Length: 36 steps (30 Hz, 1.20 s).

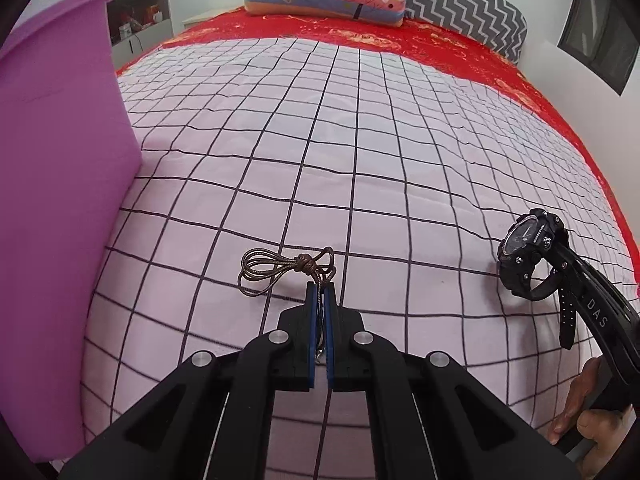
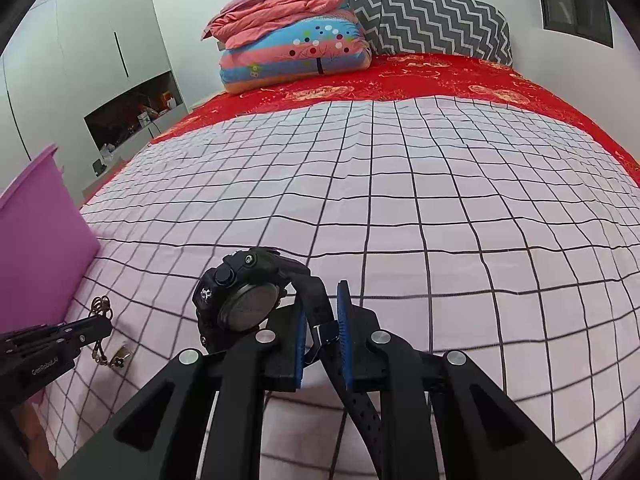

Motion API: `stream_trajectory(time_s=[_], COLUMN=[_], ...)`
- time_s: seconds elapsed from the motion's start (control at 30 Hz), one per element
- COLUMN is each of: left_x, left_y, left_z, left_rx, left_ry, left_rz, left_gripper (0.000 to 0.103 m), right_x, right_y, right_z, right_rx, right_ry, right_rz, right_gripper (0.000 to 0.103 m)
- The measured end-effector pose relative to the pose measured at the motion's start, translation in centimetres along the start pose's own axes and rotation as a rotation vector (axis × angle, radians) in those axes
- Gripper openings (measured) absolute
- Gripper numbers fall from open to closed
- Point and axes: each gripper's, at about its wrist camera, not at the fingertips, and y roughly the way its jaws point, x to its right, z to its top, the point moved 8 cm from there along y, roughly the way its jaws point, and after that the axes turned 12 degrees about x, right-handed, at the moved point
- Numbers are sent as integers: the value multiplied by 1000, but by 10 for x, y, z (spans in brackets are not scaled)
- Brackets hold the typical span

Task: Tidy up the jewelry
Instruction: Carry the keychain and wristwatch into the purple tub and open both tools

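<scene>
Both tongs grip; purple bin [image 1: 60, 200] seemingly near.

The purple bin [image 1: 60, 180] runs off the left edge; shelf clutter [image 2: 136, 116] is too small to identify.

watch [image 2: 240, 300]: matt black plastic (rubbery strap) | cord [image 1: 276, 270]: brown, braided | sheet [image 1: 320, 160]: soft cloth | bin [image 1: 60, 160]: smooth plastic

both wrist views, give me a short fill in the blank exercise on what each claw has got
1. The left claw is shut on a brown ____.
2. The right claw grips the strap of a black ____.
3. The storage bin to the left is ____ in colour.
4. The checked sheet lies over a ____ bedspread.

Missing words: cord necklace; watch; purple; red
</scene>
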Motion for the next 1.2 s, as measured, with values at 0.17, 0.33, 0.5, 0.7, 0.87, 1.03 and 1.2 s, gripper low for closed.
stream_trajectory(time_s=[0.17, 0.33, 0.5, 0.7, 0.87, 1.03, 1.2], left_x=[-1, -7, -18, -36, -64, -104, -153], left_y=[-31, -70, -113, -159, -198, -229, -245], left_z=[5, 18, 27, 42, 64, 82, 91], left_rx=[26, 82, 131, 187, 258, 313, 336], left_ry=[5, 17, 10, -3, -24, -41, -76], left_rz=[-10, -22, -35, -43, -22, 32, 110], left_gripper=[4, 4, 4, 4, 4, 4, 4], right_x=[-12, -27, -52, -95, -139, -193, -254], right_y=[-34, -69, -104, -142, -165, -174, -170], right_z=[7, 20, 33, 53, 72, 86, 94], right_rx=[17, 50, 87, 134, 170, 178, 163], right_ry=[12, 14, 12, -23, -58, -93, -137], right_rz=[7, 21, 54, 103, 164, 242, 331], right_gripper=[14, 14, 14, 14, 14, 14, 14])
